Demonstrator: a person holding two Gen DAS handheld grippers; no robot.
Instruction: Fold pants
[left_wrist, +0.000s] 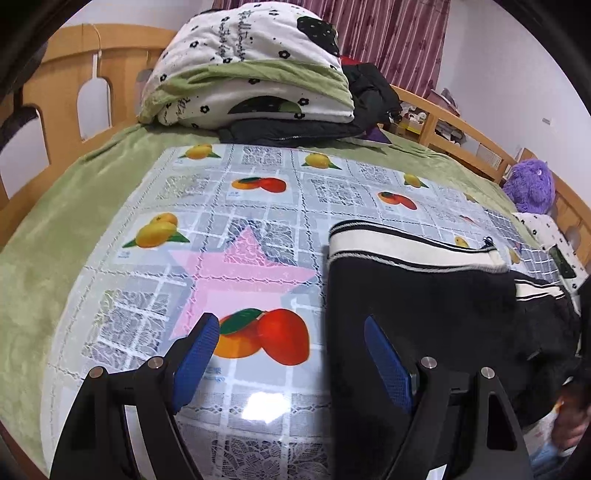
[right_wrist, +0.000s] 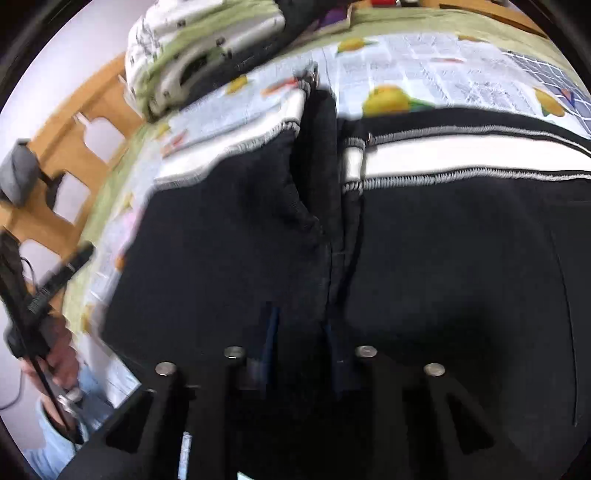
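Observation:
Black pants (left_wrist: 436, 295) with a white and black striped waistband (left_wrist: 406, 243) lie on a fruit-print plastic cloth (left_wrist: 240, 221) at the right of the left wrist view. My left gripper (left_wrist: 291, 343) is open and empty, its right blue pad (left_wrist: 388, 365) over the pants' left edge, its left pad (left_wrist: 195, 354) over the cloth. In the right wrist view the pants (right_wrist: 443, 258) fill the frame, with the waistband (right_wrist: 443, 155) far. My right gripper (right_wrist: 303, 332) hangs low over the black cloth, its jaws a narrow gap apart; the view is blurred.
A stack of folded quilts (left_wrist: 251, 70) and dark clothes (left_wrist: 295, 129) sits at the far end of the bed. A wooden bed rail (left_wrist: 74, 92) runs along the left and back. A purple plush toy (left_wrist: 528, 184) sits at the right. A pink star (left_wrist: 240, 273) shows under the cloth.

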